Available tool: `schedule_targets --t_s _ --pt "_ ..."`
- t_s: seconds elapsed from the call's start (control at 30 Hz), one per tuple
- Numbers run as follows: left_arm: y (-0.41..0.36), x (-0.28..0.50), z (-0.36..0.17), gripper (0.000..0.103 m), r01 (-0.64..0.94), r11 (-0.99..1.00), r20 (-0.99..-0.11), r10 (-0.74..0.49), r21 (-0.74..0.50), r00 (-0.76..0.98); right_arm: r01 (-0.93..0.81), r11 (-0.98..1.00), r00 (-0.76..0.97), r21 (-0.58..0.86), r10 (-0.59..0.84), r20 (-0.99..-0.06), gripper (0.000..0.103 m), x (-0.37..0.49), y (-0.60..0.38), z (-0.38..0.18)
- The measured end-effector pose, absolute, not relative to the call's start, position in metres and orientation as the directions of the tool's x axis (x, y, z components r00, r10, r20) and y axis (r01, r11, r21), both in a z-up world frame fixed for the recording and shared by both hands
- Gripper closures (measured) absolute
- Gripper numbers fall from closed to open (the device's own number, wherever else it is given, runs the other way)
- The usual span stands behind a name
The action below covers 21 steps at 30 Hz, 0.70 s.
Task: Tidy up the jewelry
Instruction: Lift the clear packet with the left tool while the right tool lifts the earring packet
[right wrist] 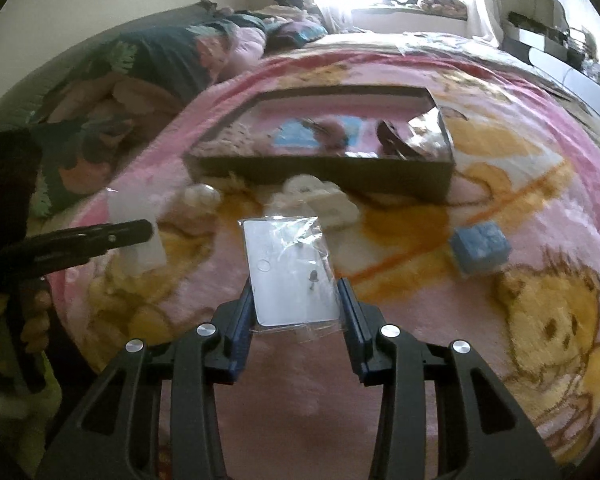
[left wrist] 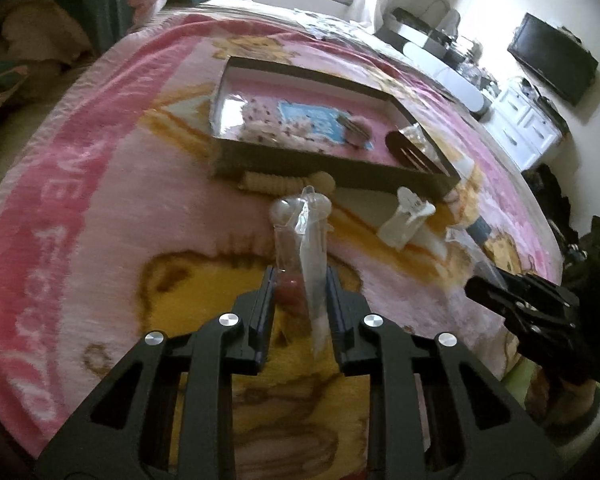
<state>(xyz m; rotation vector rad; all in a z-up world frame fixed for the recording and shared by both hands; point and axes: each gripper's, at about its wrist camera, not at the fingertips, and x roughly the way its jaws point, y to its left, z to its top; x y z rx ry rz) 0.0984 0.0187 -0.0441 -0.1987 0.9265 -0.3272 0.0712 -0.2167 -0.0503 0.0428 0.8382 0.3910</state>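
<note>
1. Left wrist view. The left gripper (left wrist: 300, 292) is closed on a clear plastic packet (left wrist: 306, 240), which stands up between the pads with something red low inside it. It is held over the pink blanket (left wrist: 100, 208), short of the dark tray (left wrist: 324, 168).
2. Same view, tray contents. A spotted fabric piece (left wrist: 268, 120), a blue card (left wrist: 314, 118) and a dark comb-like item (left wrist: 410, 150) are seen already lying in the tray; this part of the sorting is judged done.
3. Same view, loose items. A beaded cream piece (left wrist: 280, 182) lies against the near wall of the tray, and a white hair claw (left wrist: 406, 216) lies just beside it on the blanket. Both are judged still to be put away.
4. Right wrist view. The right gripper (right wrist: 296, 300) is clamped on a white card in a clear sleeve (right wrist: 288, 276); small earrings appear to be fixed to the card. It is carried above the blanket, near the front of the tray (right wrist: 320, 174).
5. Same view, loose items. A blue block (right wrist: 480, 248) lies well apart to the right, and whitish pieces (right wrist: 316, 196) lie before the tray wall.
6. Progress. The task is judged partly done: two packets are in hand, and several items remain outside the tray.
</note>
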Motion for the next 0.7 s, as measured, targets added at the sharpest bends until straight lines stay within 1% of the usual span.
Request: schedule_targets --t_s 0.37,0.7 --pt "0.038 0.097 -0.025 0.087 0.170 0.937 -0.710 -0.343 -0.305 0.615 -0.361 0.912 0.607 0.195 0.389 -0.693 0.065 0.080 -0.194 -0.033" --pt "0.050 0.117 0.002 0.087 0.155 0.945 -0.672 -0.316 -0.289 0.669 -0.377 0.905 0.625 0.198 0.406 -0.667 0.065 0.098 -0.187 -0.019"
